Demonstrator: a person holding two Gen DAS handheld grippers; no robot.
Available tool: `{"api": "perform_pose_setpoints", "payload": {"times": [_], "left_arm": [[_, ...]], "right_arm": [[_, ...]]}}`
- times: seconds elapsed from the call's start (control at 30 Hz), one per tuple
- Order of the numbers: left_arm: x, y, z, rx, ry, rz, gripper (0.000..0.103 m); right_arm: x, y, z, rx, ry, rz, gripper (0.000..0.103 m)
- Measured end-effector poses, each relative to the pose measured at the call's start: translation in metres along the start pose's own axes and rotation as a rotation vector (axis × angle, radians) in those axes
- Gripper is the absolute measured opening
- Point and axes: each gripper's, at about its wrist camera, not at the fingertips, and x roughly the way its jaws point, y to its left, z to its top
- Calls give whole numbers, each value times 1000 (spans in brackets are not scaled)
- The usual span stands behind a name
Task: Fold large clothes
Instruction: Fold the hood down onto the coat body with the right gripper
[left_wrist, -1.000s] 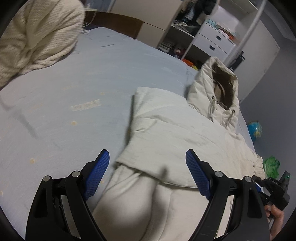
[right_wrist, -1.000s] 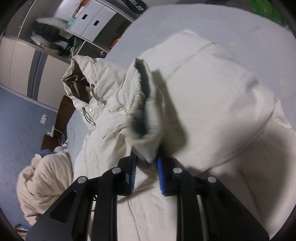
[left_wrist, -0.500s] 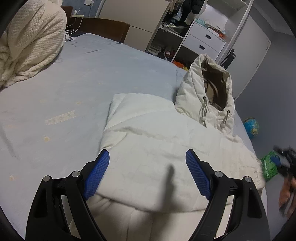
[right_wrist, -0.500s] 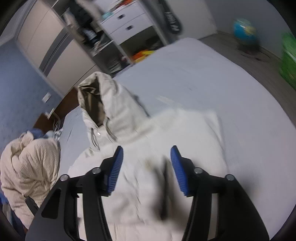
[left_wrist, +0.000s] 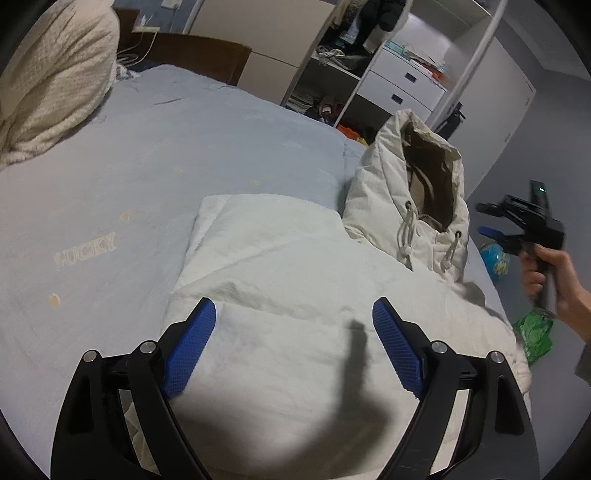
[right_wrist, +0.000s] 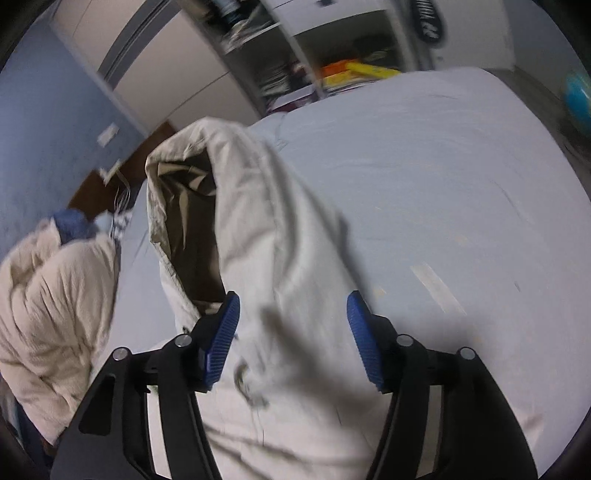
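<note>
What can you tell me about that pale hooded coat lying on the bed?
The coat is a cream, puffy, quilted-looking garment spread on a light blue bed sheet. Its hood stands up at the far end, showing a tan lining and two white drawstrings with toggles. One part is folded across the body, leaving a smooth flap. Both the left gripper and the right gripper have their jaws wide open, and neither holds the fabric.

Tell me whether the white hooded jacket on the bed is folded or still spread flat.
Partly folded: the jacket has a sleeve flap doubled across its body, while the hood stands up unfolded.
</note>
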Motion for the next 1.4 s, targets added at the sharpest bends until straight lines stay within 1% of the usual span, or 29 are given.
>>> {"api": "perform_pose_setpoints", "payload": {"times": [0.03,0.07,0.13,0.2,0.3,0.33,0.4,0.43,0.47,0.5,0.53,0.57,0.63,0.67,0.77,0.87,1.03,1.17,1.2,1.23,1.27,1.3,1.33,1.4], "left_arm": [[1,2,0,-7,2,-4,83],[2,3,0,-12,4,-6,83],[5,3,0,-9,6,-8,85],[6,1,-1,6,8,-2,86],[7,0,-2,12,8,0,87],[7,0,-2,14,8,0,87],[7,0,-2,14,7,0,87],[7,0,-2,14,7,0,87],[7,0,-2,15,7,0,87],[7,0,-2,15,7,0,88],[7,0,-2,15,8,0,88],[7,0,-3,15,8,0,88],[6,1,-2,15,8,-4,88],[6,1,-2,13,7,-6,88],[5,1,0,6,3,-13,88],[4,0,2,10,6,-15,88],[-15,-16,8,62,-38,-43,88],[-41,-33,9,67,-56,-115,89],[-49,-40,10,39,-47,-163,90],[-53,-43,11,22,-44,-193,90],[-58,-52,14,9,-36,-245,90],[-59,-63,18,20,-26,-281,90],[-60,-71,20,37,-20,-298,90],[-62,-94,23,87,-24,-314,90]], "right_arm": [[10,6,6,-33,10,2,65],[20,11,12,-58,23,0,67],[40,19,24,-103,37,-44,67],[53,24,36,-123,17,-98,67],[62,34,53,-145,-15,-156,67],[63,40,60,-173,-7,-194,67],[61,50,70,-206,-42,-244,67],[60,55,75,-216,-67,-269,65],[55,59,79,-217,-94,-287,56],[53,63,83,-220,-105,-296,19],[50,66,85,-227,-104,-309,10],[45,71,85,-245,-108,-325,10],[34,82,81,-285,-122,-321,8],[24,89,76,-314,-137,-323,8],[-6,102,58,-346,-176,-295,8],[-45,111,27,-358,-220,-260,8],[-93,114,-25,-325,-269,-221,8],[-123,117,-73,-308,-302,-199,8],[-126,117,-81,-304,-303,-193,8],[-129,117,-89,-298,-305,-187,8],[-133,117,-101,-292,-302,-176,8],[-135,118,-107,-292,-301,-173,8],[-138,119,-115,-293,-303,-170,8],[-143,121,-126,-287,-304,-162,8]]}}
